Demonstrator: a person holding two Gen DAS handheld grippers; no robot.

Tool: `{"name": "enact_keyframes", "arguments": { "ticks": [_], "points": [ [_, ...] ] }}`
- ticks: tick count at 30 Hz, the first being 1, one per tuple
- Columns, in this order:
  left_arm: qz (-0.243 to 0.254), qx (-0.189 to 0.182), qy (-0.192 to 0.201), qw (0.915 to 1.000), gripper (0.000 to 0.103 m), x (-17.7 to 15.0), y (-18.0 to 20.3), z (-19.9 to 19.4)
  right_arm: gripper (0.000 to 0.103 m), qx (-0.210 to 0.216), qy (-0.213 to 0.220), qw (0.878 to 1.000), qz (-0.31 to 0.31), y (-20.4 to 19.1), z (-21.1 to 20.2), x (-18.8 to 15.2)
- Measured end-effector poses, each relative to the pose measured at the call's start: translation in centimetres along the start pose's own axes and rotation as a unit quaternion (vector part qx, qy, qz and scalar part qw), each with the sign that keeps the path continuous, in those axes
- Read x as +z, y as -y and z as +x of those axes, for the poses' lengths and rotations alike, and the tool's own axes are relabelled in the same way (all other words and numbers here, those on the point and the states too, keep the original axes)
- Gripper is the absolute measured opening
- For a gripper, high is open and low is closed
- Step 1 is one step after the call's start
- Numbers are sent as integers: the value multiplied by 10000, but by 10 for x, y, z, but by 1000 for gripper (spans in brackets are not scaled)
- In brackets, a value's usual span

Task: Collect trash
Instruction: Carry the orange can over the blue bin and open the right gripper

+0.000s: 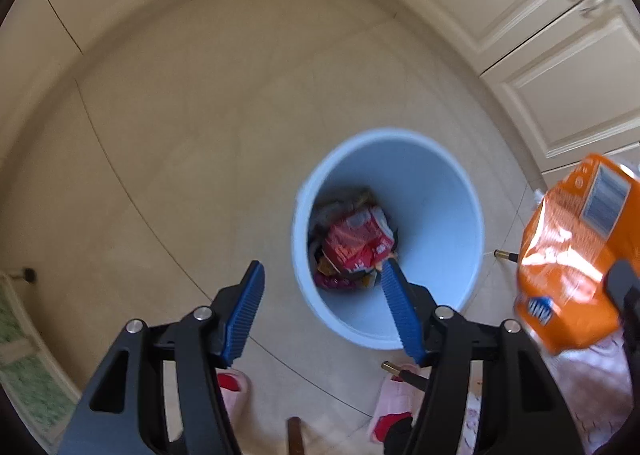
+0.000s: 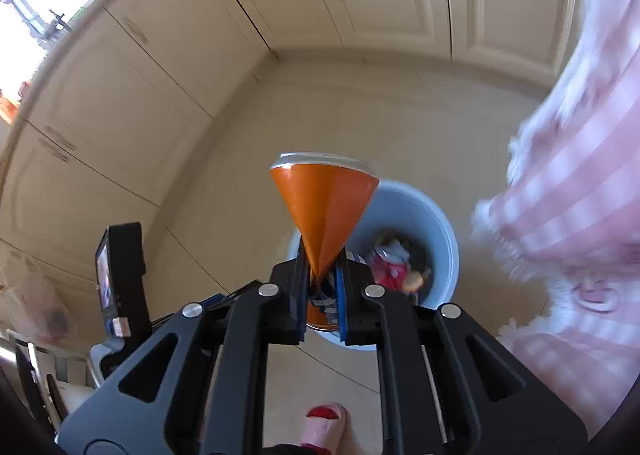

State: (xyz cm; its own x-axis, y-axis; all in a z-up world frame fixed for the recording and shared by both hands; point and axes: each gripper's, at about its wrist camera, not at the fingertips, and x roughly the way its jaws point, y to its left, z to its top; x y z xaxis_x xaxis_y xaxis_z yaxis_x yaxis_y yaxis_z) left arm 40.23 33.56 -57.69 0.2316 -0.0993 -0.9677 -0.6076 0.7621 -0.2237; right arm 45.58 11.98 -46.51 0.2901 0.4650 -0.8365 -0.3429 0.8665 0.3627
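A light blue bin (image 1: 432,215) stands on the beige tiled floor and holds a red wrapper (image 1: 356,243) among other trash. My left gripper (image 1: 323,267) points down at the bin's near rim, open, with nothing between its blue pads. An orange snack bag (image 1: 568,255) hangs at the right edge of the left wrist view. In the right wrist view my right gripper (image 2: 322,275) is shut on that orange bag (image 2: 324,207), pinching its lower part so the top flares out. The bag is above and just to the left of the bin (image 2: 450,239).
Cream cabinet doors (image 1: 560,55) line the walls around the corner. A person's pink checked garment (image 2: 580,195) fills the right side, and slippered feet (image 2: 324,427) stand close to the bin. A green mat (image 1: 24,355) lies at left. A brass doorstop (image 1: 504,255) sits beside the bin.
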Motion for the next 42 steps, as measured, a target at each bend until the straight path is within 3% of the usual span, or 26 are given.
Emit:
{"name": "enact_keyframes", "arguments": {
  "ticks": [6, 7, 8, 9, 21, 28, 30, 32, 34, 38, 42],
  "points": [
    [-107, 386, -502, 9979, 56, -9, -12, 71, 11, -196, -384, 9990, 80, 28, 51, -10],
    [-126, 396, -594, 9974, 42, -11, -14, 77, 11, -236, -430, 9988, 57, 32, 59, -12],
    [-147, 388, -769, 9962, 33, -13, -15, 86, 11, -244, -453, 9987, 48, 33, 63, -12],
    [-179, 317, -867, 9956, 16, -16, -15, 90, 11, -260, -483, 9985, 41, 34, 68, -13],
    [-128, 246, -818, 9963, 16, -10, -19, 90, 11, -284, -502, 9983, 103, 32, 80, -14],
    [-170, 104, -800, 9966, 20, -16, -17, 99, 13, -623, -472, 9967, 241, 38, 64, -20],
    [-97, 191, -861, 9961, 26, -18, -16, 96, 17, -592, -524, 9965, 267, 39, 60, -22],
    [-48, 211, -870, 9960, 36, -19, -17, 91, 40, -646, -465, 9966, 217, 38, 52, -24],
    [-73, 247, -806, 9964, 46, -21, -20, 81, 52, -661, -376, 9969, 203, 35, 40, -25],
    [-282, 290, -664, 9970, 49, -27, -32, 46, 52, -635, -306, 9975, 111, 28, 12, -29],
    [-470, -21, -417, 9980, 49, -42, -41, -13, 54, -767, -75, 9968, -214, 8, -29, -38]
  ]
}}
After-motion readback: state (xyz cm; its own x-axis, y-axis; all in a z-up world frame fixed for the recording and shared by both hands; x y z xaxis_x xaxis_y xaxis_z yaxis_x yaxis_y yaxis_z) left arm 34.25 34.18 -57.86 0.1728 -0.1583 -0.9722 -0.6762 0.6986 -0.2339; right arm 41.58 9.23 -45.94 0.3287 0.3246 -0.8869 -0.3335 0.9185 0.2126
